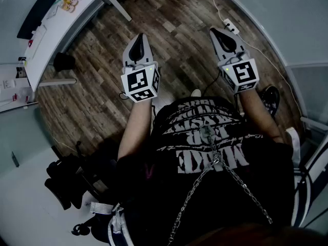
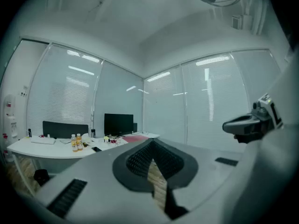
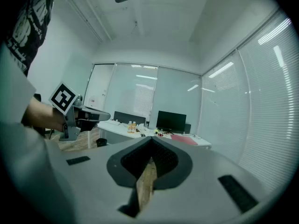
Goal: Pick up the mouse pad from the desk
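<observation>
The mouse pad is a flat reddish sheet (image 2: 135, 137) on the far right end of a white desk (image 2: 32, 149); it also shows in the right gripper view (image 3: 187, 139). In the head view the desk (image 1: 48, 37) lies at the upper left, well away from both grippers. My left gripper (image 1: 139, 40) and right gripper (image 1: 220, 34) are held out level over the wooden floor, side by side. Both are shut with nothing between the jaws (image 2: 151, 143) (image 3: 150, 142). Each gripper view shows the other gripper at its side (image 2: 252, 123) (image 3: 77, 114).
On the desk stand a black monitor (image 2: 118, 123), two bottles of yellow drink (image 2: 74, 143) and small clutter. A black bin (image 1: 64, 61) sits under the desk. A power strip and cable (image 1: 230, 26) lie on the floor ahead, a black chair (image 1: 66, 181) behind left. Blinds cover glass walls.
</observation>
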Motion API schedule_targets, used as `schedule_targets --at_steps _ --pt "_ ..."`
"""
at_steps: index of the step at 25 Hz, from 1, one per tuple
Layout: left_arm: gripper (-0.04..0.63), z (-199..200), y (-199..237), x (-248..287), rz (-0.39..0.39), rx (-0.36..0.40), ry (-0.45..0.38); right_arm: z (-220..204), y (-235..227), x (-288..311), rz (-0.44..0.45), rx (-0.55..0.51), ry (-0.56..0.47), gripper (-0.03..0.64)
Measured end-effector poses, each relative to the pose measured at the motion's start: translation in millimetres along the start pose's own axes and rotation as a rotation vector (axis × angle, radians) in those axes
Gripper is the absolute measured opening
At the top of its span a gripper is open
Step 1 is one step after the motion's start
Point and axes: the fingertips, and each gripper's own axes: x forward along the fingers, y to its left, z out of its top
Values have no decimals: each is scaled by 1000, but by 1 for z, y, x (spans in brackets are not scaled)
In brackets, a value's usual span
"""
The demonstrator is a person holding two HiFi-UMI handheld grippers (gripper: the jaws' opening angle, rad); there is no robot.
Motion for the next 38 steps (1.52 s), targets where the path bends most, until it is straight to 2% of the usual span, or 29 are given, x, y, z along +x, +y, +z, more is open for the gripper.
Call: schedule_targets --at_steps 3,5,8,10,14,17,19,23,28,31,35,38 --pt "6 6 -25 17 1 34 -7 0 -21 0 41 33 -7 0" --pt "6 6 -35 34 0 6 -2 0 -30 5 81 33 -9 0" --pt "6 10 -41 59 31 -17 -28 -5 -39 21 126 -30 -7 0" --pt "6 13 -41 64 62 6 -50 -12 -46 29 95 -24 -3 0" --pt "6 11 -44 68 75 77 -84 -19 -66 38 -43 109 -34 0" --pt "6 -5 -40 82 65 105 -62 -18 -74 52 -82 77 -59 0" --pt "6 -17 -32 95 64 99 -47 -17 -80 66 -109 39 -66 0" --pt "6 -32 -9 125 50 94 -35 -25 -98 94 -176 34 -44 0" --pt "6 -20 20 180 29 101 -46 -21 -131 142 -231 32 -35 0" --pt "6 -19 31 212 -10 59 -27 -20 -144 174 -245 46 -23 0" --pt "6 -16 53 243 -64 45 -18 -23 -145 215 -275 61 7 0" --pt "6 -15 80 257 -72 26 -26 -17 -133 244 -267 52 15 0"
